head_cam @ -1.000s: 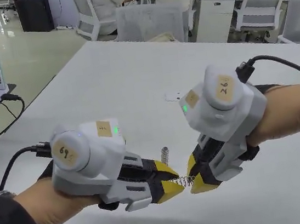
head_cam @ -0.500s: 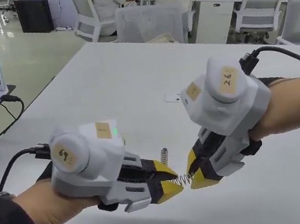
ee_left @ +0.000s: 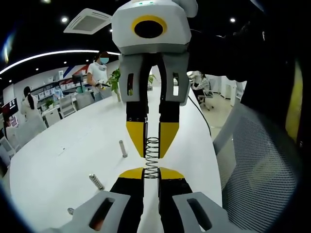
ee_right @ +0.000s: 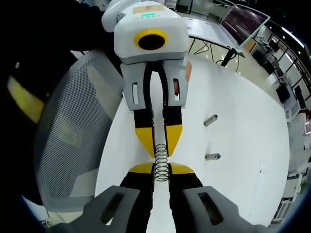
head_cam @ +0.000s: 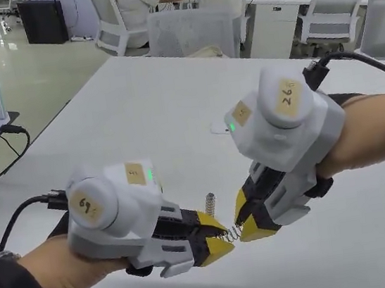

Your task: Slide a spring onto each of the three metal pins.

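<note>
Left gripper (ee_left: 151, 174) and opposing right gripper (ee_left: 152, 137) each clamp one end of a spring (ee_left: 152, 156) above the table (ee_left: 73, 145), where an upright pin (ee_left: 123, 148) and a ribbed pin (ee_left: 96, 181) stand.

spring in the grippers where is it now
Head view, low centre: the spring hangs between the left gripper and right gripper, each pinching one end, near a standing pin.

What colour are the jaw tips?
Yellow on left gripper and right gripper, both holding the spring; best in left gripper view.
</note>
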